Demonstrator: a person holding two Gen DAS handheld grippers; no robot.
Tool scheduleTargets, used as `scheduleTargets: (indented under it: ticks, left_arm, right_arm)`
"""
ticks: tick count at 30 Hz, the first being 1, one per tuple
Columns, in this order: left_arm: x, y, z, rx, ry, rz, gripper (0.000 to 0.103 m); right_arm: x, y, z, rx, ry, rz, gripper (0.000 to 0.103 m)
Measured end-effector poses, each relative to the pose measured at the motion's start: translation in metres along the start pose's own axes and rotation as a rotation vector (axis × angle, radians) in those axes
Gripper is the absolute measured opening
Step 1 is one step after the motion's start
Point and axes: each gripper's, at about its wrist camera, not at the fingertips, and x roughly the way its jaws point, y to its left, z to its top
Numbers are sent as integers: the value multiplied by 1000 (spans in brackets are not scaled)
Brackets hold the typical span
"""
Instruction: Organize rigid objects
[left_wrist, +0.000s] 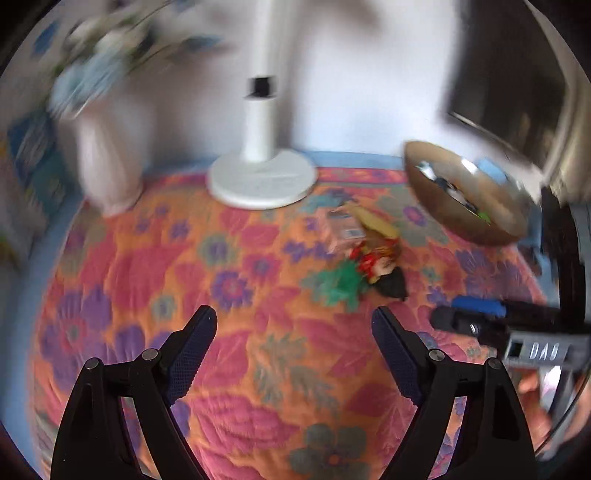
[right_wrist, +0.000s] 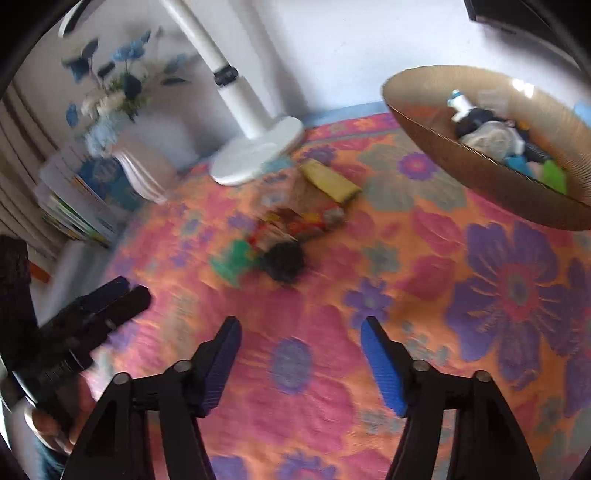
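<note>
Small pile of rigid objects (right_wrist: 284, 229) on floral surface (right_wrist: 424, 302), centre of right wrist view, blurred. Yellow flat block (right_wrist: 330, 181) at 1 o'clock of pile, lying tilted. Green toy (right_wrist: 232, 260) at 8 o'clock, black round item (right_wrist: 284, 260) just beside it. Brown ribbed bowl (right_wrist: 480, 173) at 2 o'clock, holding mixed items.

I read one text only: white letters "DAS" on the grey housing of the right gripper (left_wrist: 469, 319), left wrist view. Package (left_wrist: 345, 230) print too blurred.
</note>
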Motion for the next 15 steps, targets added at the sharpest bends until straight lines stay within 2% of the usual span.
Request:
scheduleTargets:
  ticks: [2, 6, 8, 12, 15]
  left_arm:
    - [11, -7, 5, 59, 23, -26, 84]
    - [40, -19, 5, 167, 62, -27, 79]
    - [50, -19, 6, 176, 82, -64, 74]
    - [72, -20, 10, 188, 107, -110, 72]
    - [83, -21, 14, 185, 121, -132, 60]
  right_arm:
    - [1, 6, 12, 13, 4, 29, 60]
    - [12, 18, 28, -41, 1, -28, 59]
    - [22, 18, 33, -41, 14, -28, 59]
    - [45, 12, 39, -14, 44, -5, 59]
    - [57, 8, 42, 5, 49, 3, 59]
